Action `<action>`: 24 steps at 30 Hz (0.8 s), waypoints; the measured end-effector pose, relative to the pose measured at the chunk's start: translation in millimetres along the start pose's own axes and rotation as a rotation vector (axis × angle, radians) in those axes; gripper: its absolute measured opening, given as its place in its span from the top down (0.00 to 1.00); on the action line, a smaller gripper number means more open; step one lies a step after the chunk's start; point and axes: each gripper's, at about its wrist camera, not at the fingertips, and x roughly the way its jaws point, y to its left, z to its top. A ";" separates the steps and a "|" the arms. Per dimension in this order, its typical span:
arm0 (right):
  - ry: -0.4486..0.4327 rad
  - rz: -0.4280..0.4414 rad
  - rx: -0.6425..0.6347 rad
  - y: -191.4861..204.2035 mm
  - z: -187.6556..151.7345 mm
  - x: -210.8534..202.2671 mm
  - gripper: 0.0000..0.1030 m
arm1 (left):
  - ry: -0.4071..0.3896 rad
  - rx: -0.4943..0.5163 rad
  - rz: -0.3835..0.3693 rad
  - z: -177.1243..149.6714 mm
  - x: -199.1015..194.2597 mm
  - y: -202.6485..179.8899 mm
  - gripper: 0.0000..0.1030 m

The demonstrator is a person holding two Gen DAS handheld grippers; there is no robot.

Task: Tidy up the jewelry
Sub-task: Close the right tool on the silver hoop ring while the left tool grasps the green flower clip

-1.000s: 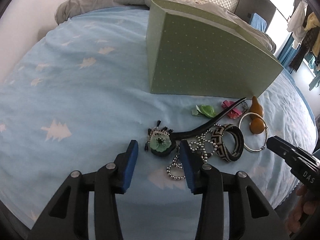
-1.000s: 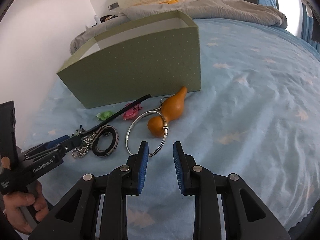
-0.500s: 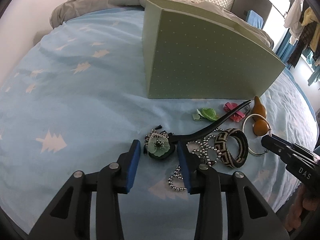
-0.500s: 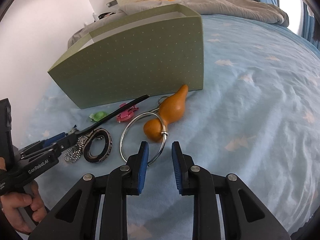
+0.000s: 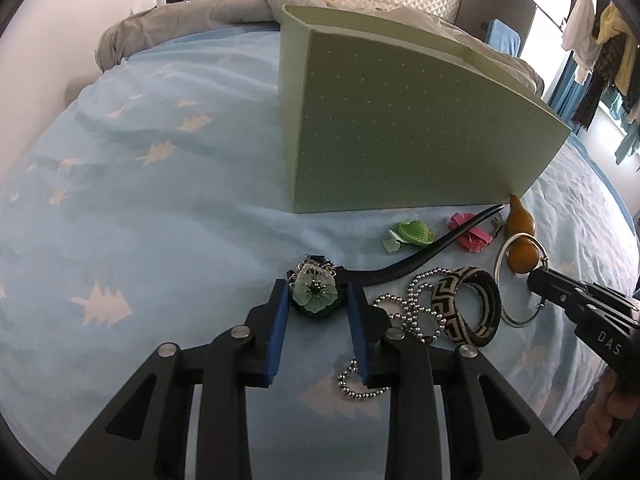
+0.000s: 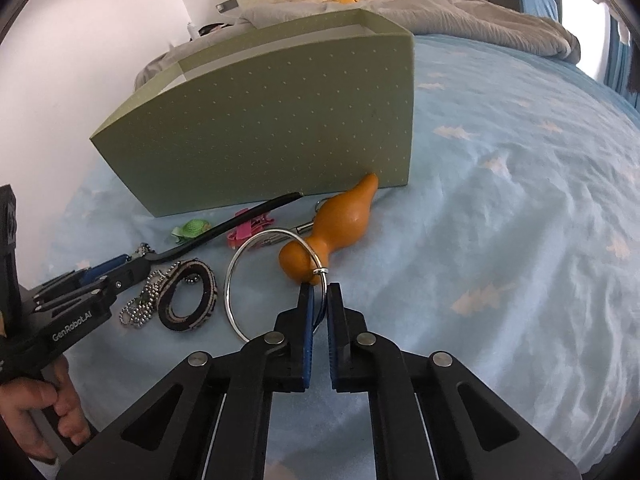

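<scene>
the bed (image 5: 168, 208), under a pale blue sheet with white tree shapes, filled both views. on it stood the green dotted box (image 5: 400, 120), open at the top; what lay inside could not be seen from either camera. every piece of jewelry in view lay on the sheet in front of the box, so the sorting looked barely begun, with nothing visibly put away.

the black curved hair stick (image 5: 432, 250) ran from the box's lower edge down to the flower brooch. right of it lay the silver bangle (image 6: 240, 280), looped past the orange gourd charm (image 6: 332, 224), whose tip touched the box. the patterned woven bangle (image 5: 472, 304) lay over a tangled silver bead chain (image 5: 404, 308). nearer the box sat a small green hat clip (image 5: 412, 232) and a pink bow clip (image 5: 472, 236).

the left gripper (image 5: 316, 300) had just been closing, its blue pads either side of the green flower brooch (image 5: 314, 292), near it but not yet visibly pressing. the right gripper (image 6: 318, 292) had also just been closing and was pinched on the silver bangle's thin wire near its small ring.

what remained, judging by this, was lifting both pieces into the box, then the rest, one or two at a time.
</scene>
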 end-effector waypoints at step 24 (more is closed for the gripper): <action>-0.151 -0.015 -0.022 10.3 7.2 -78.2 0.99 | -0.133 -0.047 -0.019 6.5 -72.5 9.1 0.75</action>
